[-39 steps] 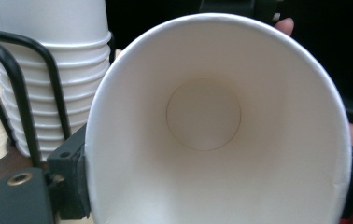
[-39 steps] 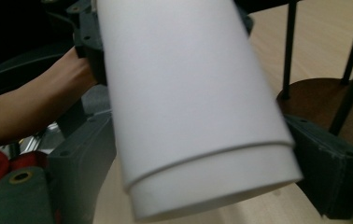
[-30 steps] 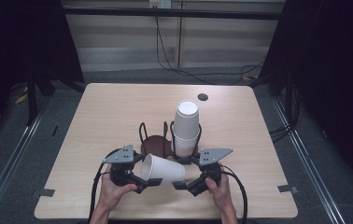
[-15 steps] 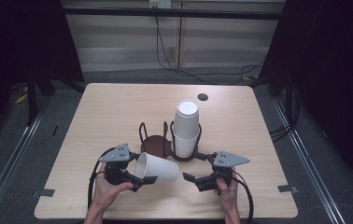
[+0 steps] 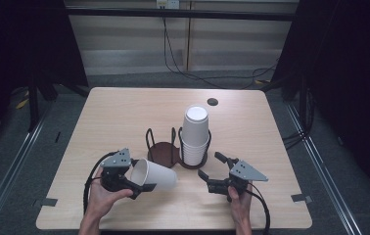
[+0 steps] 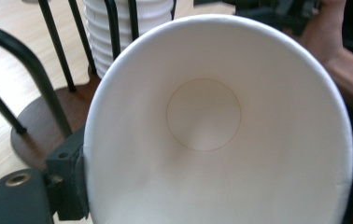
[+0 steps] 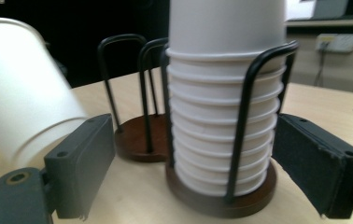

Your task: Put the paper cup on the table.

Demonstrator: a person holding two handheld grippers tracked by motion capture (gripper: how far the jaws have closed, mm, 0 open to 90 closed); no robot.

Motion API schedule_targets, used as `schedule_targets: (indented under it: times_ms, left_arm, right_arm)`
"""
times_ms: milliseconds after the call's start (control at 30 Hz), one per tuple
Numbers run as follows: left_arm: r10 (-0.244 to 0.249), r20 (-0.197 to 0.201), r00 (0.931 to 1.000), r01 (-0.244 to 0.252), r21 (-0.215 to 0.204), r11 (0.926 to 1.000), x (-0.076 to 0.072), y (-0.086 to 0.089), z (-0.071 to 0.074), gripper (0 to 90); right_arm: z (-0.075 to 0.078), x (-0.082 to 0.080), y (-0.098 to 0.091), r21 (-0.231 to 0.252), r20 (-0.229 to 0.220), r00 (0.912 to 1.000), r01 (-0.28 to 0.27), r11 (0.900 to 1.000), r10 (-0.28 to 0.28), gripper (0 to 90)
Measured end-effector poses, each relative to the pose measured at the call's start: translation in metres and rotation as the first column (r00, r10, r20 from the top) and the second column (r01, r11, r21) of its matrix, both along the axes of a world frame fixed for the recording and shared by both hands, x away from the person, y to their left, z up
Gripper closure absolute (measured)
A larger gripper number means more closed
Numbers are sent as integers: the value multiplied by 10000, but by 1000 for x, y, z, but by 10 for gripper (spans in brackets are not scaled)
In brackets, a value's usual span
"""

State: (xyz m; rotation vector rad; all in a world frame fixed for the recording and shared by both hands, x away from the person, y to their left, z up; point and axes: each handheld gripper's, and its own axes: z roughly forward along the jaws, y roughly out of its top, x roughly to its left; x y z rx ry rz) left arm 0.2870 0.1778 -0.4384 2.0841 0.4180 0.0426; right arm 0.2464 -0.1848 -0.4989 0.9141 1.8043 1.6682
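Just left of the empty wire holder (image 5: 166, 151), the left gripper (image 5: 124, 177) clamps a paper cup (image 5: 154, 175) on its side, base pointing toward the holder, while the right gripper (image 5: 217, 180) waits beside the cup stack (image 5: 195, 137), fingers wide and empty.

Wooden table (image 5: 114, 117) bears two wire cup holders (image 5: 179, 152).

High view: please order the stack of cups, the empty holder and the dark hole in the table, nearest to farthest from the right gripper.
From the right gripper:
1. Stack of cups, just ahead.
2. Empty holder, ahead-left, slightly farther.
3. Dark hole, far edge.
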Motion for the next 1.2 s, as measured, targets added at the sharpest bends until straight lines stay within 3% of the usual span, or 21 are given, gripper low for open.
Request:
schedule_targets:
  times_ms: [133,267,400,467,633,733,833,967,1033,1067,1167,1200]
  left_arm:
    - [87,51,9999,-88,203,9998,1,7,10,135]
    - [313,55,9995,-315,501,9982,6,13,15,135]
    - [658,67,9978,-661,1080,9920,12,20,16,134]
    - [1124,119,9936,-1129,1400,9837,15,27,17,133]
    - [1284,-55,9917,-1258,1622,9787,17,35,21,132]
    - [1549,30,9879,-1524,1963,9686,18,35,24,131]
    - [1528,-245,9880,-1452,1952,9700,24,39,31,125]
    - [1681,-165,9856,-1603,2215,9619,31,44,43,125]
    - [1964,-30,9805,-1891,2560,9480,34,43,46,125]
    - [1979,-64,9802,-1887,2714,9438,36,43,47,125]
    - [1895,-156,9818,-1768,2913,9401,43,42,49,125]
    - [2035,-84,9790,-1908,3112,9310,46,42,51,125]
  right_arm:
    - [-7,1,-1,49,94,9991,403,9992,-404,138]
    - [-10,3,0,-110,203,9991,365,9993,-363,133]
    - [-10,3,-1,-94,318,9984,474,9988,-471,129]
    - [-11,2,-3,43,402,9976,560,9984,-561,128]
    - [-11,-2,-3,-6,699,9953,676,9977,-674,130]
    - [-13,-4,-4,227,927,9913,917,9955,-934,132]
    - [-13,-6,-5,317,1064,9893,972,9948,-1001,133]
    - [-13,-6,-5,331,1058,9892,982,9946,-1012,137]
    - [-13,-6,-5,331,1045,9893,984,9946,-1014,148]
    - [-13,-6,-5,324,1016,9899,963,9948,-991,154]
    - [-13,-6,-5,322,1033,9898,949,9950,-978,155]
    - [-13,-6,-5,326,1016,9900,953,9949,-982,156]
